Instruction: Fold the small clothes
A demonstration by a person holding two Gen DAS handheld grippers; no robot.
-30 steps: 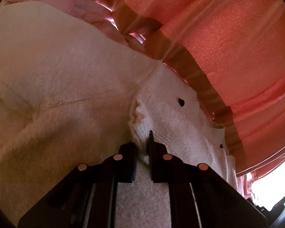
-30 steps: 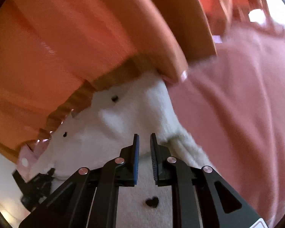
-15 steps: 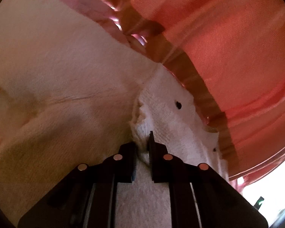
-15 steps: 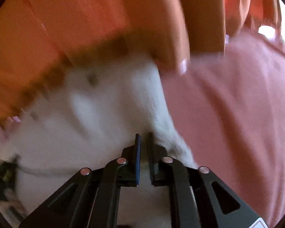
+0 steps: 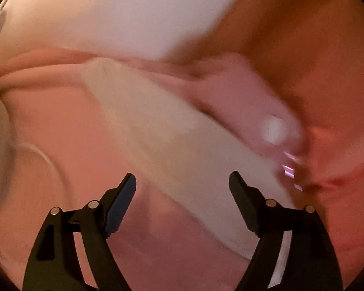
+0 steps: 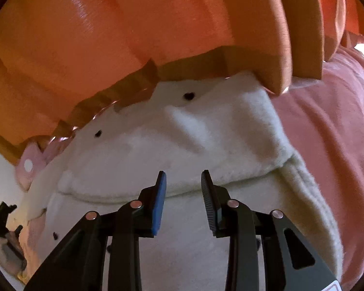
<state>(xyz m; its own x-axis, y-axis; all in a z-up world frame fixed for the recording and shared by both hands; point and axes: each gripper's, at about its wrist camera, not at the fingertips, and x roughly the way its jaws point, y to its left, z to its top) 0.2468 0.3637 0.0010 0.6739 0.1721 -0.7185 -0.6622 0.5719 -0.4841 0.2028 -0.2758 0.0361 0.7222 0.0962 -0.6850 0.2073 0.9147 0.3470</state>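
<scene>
White fleece garment (image 6: 206, 150) lies just ahead of and under the right gripper (image 6: 183, 177), small dark dots on its top layer, one folded edge running across right in front of the fingertips. Right fingers (image 6: 159, 194) stand partly apart and are opening; nothing between them, pads not pressing the fleece, which sits just beyond and below the tips. Pink cloth (image 6: 332, 150) spreads to the right of the fingers, touching the garment's right edge. Orange curtain (image 6: 133, 29) hangs beyond the garment, its pleated hem touching or overlapping the far edge. Pink piece with a white dot (image 6: 28, 163) pokes out far left of the fingers.

Left wrist view is heavily blurred. Left gripper (image 5: 182, 186) has fingers (image 5: 120, 201) wide and opening, gap empty. A cream strip (image 5: 172, 140), likely a sleeve or edge of the same garment though blur prevents certainty, runs diagonally from ahead of the left finger to under the right one, lying on pink cloth. White blurred area beyond; orange to the right.
</scene>
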